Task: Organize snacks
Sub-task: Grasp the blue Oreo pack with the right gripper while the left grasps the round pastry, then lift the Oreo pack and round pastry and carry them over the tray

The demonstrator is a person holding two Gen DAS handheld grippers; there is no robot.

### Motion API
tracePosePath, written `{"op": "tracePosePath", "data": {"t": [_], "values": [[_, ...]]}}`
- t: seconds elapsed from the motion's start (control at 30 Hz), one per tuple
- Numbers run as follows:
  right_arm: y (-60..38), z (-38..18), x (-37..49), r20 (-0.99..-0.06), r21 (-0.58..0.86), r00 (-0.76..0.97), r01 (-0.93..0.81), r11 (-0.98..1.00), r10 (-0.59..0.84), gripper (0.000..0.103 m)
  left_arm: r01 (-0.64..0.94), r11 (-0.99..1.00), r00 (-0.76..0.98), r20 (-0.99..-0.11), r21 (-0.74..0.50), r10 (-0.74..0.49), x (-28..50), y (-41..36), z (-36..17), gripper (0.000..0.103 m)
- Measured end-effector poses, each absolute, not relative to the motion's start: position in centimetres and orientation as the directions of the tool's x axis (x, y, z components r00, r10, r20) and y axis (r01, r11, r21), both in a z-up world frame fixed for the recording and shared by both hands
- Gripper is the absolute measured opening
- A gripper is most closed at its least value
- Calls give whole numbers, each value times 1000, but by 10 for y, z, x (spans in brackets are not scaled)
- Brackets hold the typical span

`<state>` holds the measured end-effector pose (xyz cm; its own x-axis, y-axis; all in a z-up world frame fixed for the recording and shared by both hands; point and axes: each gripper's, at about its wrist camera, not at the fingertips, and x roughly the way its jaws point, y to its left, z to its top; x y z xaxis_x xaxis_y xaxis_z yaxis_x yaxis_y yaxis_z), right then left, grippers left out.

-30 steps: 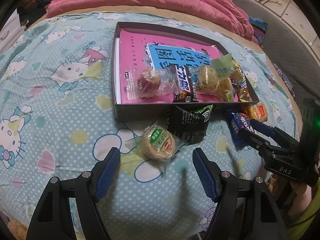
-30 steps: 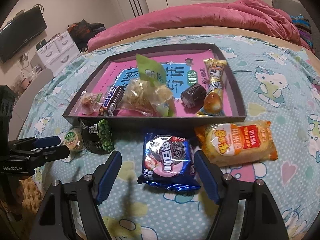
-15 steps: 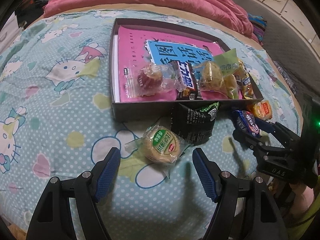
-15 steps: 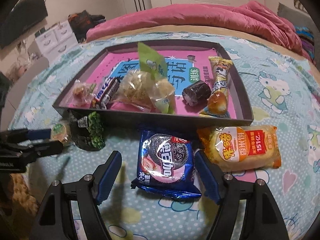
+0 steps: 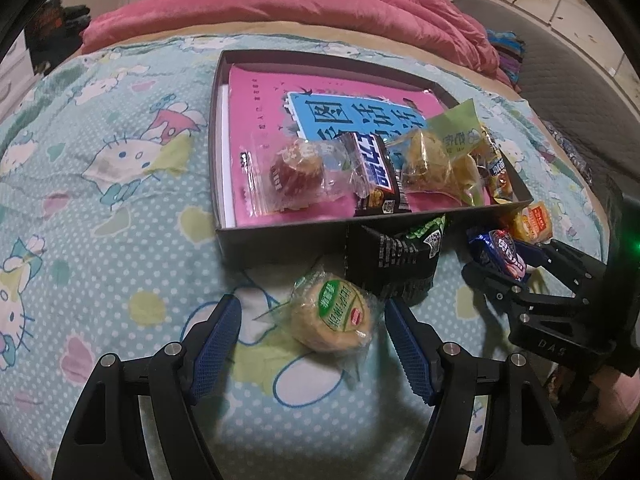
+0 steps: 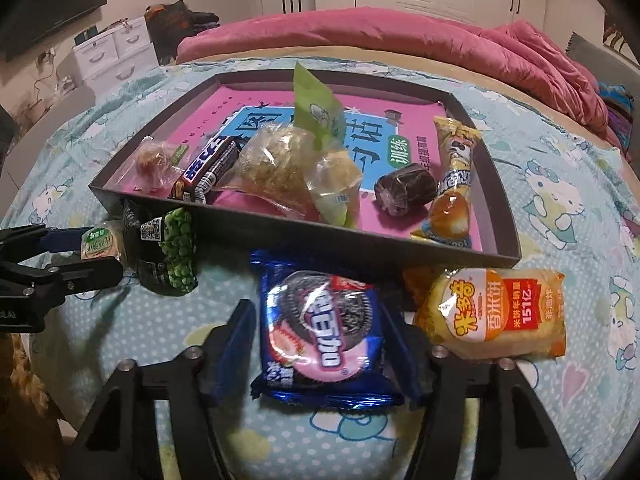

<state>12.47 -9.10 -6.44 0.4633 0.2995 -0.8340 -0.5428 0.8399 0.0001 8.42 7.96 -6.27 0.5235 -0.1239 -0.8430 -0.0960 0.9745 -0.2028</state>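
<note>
A blue Oreo packet lies on the bedspread in front of the dark box. My right gripper straddles it, jaws closing, with its pads at the wrapper's edges but not squeezing it. A round pastry with a green label sits between the tips of my left gripper, which is open and apart from it. A black pea packet leans on the box front. An orange rice-cracker packet lies right of the Oreo packet. Several wrapped snacks rest in the box on a pink book.
A pink quilt is heaped along the far side of the bed. White drawers and a dark screen stand at the far left. In the left wrist view the right gripper works close by at the right. The bed edge drops off near both grippers.
The right gripper's fingers have drawn in around the Oreo packet and moved slightly closer to it. The left gripper has edged forward, so the pastry now lies between its tips.
</note>
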Motion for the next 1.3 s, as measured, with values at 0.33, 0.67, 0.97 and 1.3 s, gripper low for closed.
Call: {"op": "tracePosePath", "data": {"t": [0.33,0.67,0.97,1.3], "values": [[-84,-58,117,-821,60,430,-588,807,374,53,-60,980,552,-824,-188,-125,85,71,-64,64],[-80,-55,116,-812,83,423,-598,797,402,53,-66,971,538,-828,-231,-160,79,76,-64,52],[-87,-43,117,-788,126,429,-590,798,441,53,-136,956,562,-815,-259,-142,65,97,-47,47],[-98,-31,119,-753,186,441,-569,801,489,53,-146,951,614,-779,-272,-129,58,100,-18,47]]}}
